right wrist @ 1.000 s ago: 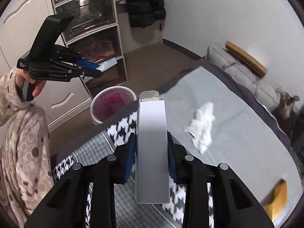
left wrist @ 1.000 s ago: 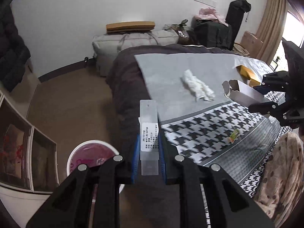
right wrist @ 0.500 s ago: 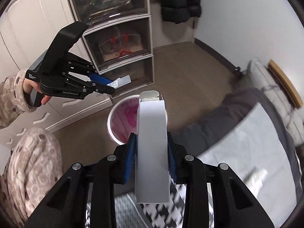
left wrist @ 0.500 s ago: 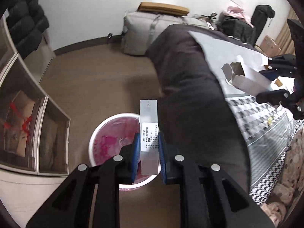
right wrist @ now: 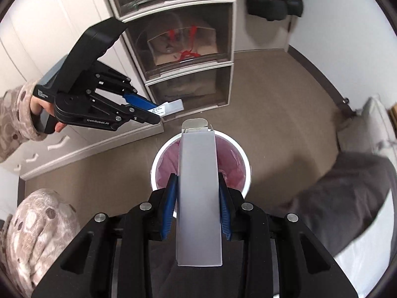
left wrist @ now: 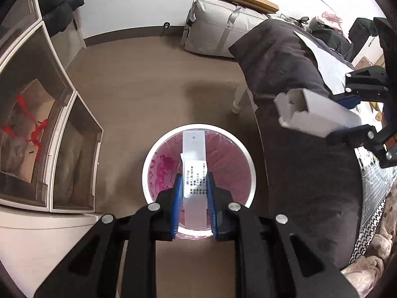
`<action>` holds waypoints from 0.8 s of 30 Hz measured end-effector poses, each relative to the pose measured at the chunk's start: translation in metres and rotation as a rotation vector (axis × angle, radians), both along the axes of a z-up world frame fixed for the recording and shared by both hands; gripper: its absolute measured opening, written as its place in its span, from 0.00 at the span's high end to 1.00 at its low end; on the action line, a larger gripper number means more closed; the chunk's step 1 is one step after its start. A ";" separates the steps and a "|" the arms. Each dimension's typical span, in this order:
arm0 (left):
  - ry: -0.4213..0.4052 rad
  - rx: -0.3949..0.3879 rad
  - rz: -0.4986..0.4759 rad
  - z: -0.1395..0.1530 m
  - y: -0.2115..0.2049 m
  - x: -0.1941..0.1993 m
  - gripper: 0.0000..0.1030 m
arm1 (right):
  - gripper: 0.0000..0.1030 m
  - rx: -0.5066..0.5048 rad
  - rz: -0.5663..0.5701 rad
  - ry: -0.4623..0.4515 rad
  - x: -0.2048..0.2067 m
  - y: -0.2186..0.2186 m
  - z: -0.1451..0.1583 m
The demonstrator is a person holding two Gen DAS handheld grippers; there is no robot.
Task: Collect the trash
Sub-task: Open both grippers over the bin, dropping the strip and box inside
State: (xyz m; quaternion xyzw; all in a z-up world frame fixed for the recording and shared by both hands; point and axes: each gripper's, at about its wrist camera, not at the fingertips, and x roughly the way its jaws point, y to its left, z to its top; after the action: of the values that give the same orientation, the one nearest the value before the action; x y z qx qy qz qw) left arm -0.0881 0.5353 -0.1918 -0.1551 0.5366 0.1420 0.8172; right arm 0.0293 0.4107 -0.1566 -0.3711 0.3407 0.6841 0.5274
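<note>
Left gripper pinches a packet, right gripper a carton, above the bin; release apparently remains.

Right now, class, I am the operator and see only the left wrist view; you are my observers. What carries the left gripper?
Observer: From the right wrist view, a hand in a spotted sleeve grips the handle of the left gripper.
Operator: My labelled strip hangs above the bin. Does the grey box in the right gripper point there too?
Observer: Yes. In that view the box's open flap end lines up with the bin's far rim.
</note>
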 end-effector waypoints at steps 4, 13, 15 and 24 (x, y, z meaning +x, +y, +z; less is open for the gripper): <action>0.005 -0.022 0.019 -0.006 0.007 0.000 0.82 | 0.71 -0.033 0.021 -0.028 -0.002 0.013 -0.012; 0.016 -0.004 -0.010 -0.010 0.003 0.004 0.82 | 0.71 -0.046 0.089 -0.088 -0.011 0.030 -0.029; 0.026 0.022 -0.044 -0.012 -0.001 0.006 0.82 | 0.69 -0.034 0.114 -0.132 -0.016 0.033 -0.033; 0.060 0.085 -0.073 -0.023 -0.004 0.007 0.05 | 0.08 -0.008 0.194 -0.387 -0.020 0.029 -0.045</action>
State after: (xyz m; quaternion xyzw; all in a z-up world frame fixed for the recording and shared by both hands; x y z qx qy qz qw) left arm -0.0814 0.5315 -0.2146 -0.0964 0.5597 0.1394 0.8112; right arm 0.0091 0.4394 -0.2014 -0.5287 0.1987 0.6462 0.5132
